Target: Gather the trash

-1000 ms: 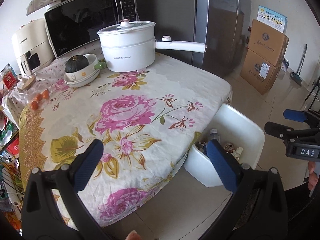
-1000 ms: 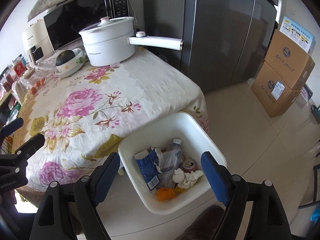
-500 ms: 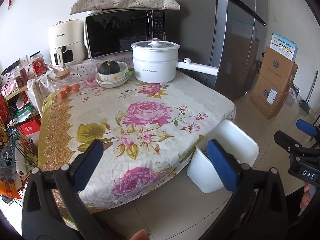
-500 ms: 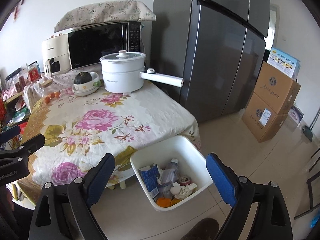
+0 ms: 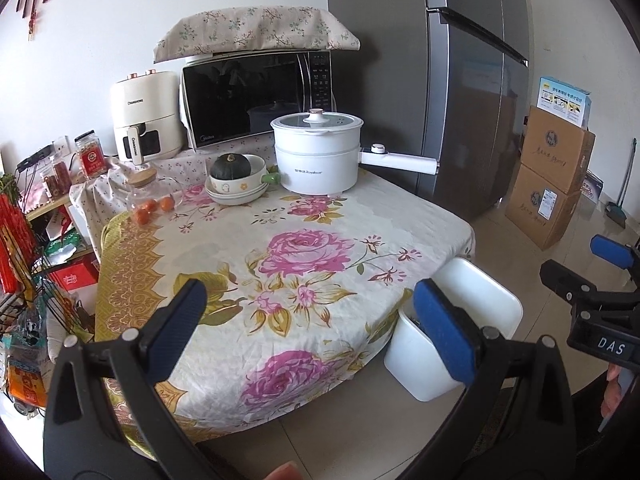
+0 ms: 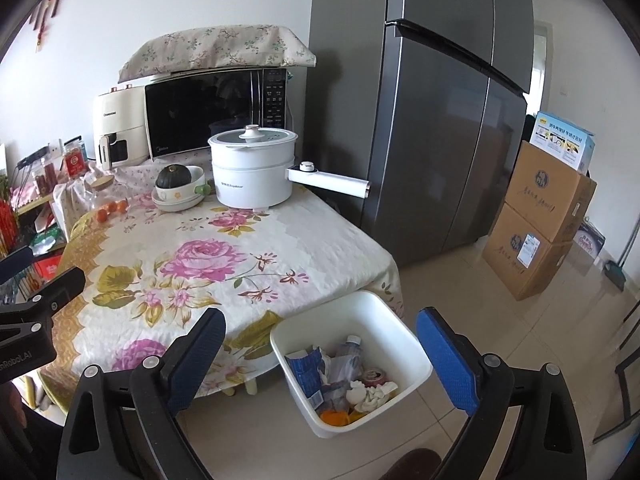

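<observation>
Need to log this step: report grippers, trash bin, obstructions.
Left gripper open, empty. Right gripper open, empty, jaws just widened. White trash bin on floor beside table, holding trash. Nothing blocking.

The left gripper (image 5: 308,328) is wide open, holding nothing. The right gripper (image 6: 320,356), at its 3 o'clock, has just been opening wide, with nothing between its pads.

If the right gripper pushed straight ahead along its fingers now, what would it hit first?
Most likely the white bin on the floor beside the table: it sits between the open right gripper fingers, nothing in between. Depth is hard to judge, so it might meet the trash inside rather than the rim.
</observation>
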A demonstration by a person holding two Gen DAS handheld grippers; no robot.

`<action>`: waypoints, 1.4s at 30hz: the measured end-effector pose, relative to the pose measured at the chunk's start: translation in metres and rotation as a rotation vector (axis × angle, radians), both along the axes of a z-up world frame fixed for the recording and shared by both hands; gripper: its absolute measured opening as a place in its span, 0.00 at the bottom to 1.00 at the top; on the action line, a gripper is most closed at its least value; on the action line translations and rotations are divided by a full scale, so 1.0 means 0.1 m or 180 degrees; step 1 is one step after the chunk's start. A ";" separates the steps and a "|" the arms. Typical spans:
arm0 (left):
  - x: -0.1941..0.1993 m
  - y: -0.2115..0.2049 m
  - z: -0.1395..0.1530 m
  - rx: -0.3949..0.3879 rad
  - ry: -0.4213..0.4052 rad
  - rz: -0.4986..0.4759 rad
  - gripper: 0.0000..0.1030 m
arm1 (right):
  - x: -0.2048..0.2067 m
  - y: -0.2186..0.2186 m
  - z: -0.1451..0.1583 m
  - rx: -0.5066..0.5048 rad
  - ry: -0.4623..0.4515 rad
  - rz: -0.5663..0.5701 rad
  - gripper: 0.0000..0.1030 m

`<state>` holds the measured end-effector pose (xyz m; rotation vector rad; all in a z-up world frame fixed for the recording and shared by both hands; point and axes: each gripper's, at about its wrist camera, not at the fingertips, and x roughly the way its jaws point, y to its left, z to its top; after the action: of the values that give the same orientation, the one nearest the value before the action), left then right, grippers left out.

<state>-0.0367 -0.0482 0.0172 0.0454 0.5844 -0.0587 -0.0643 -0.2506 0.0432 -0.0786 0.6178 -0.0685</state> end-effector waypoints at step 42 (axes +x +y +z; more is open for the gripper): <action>-0.01 -0.02 -0.03 -0.0054 0.0056 -0.0028 1.00 | -0.01 0.05 -0.02 0.0002 -0.0037 -0.0002 0.96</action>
<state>-0.0381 -0.0506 0.0141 0.0310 0.6011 -0.0727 -0.0650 -0.2453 0.0410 -0.0774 0.6061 -0.0694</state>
